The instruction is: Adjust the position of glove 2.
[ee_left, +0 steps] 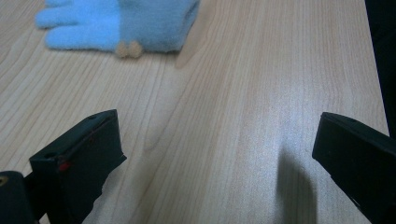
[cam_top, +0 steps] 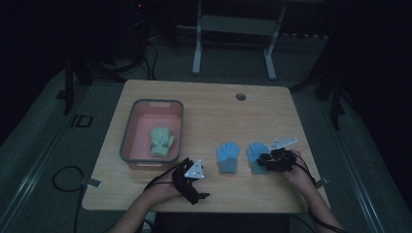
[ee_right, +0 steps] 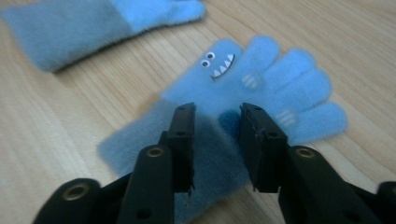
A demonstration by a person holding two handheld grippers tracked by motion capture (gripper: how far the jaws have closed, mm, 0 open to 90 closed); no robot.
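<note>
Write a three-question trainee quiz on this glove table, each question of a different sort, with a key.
1. True or false: the green glove lies inside the grey bin.
2. How many blue gloves lie on the bare table?
3. The right tongs are poised over: A) the monster-face blue glove, B) the plain blue glove, C) the bin.

Key: 1 true. 2 two. 3 A; it lies between the jaws, but whether the pads pinch it cannot be told. The left tongs stand open over bare wood.
</note>
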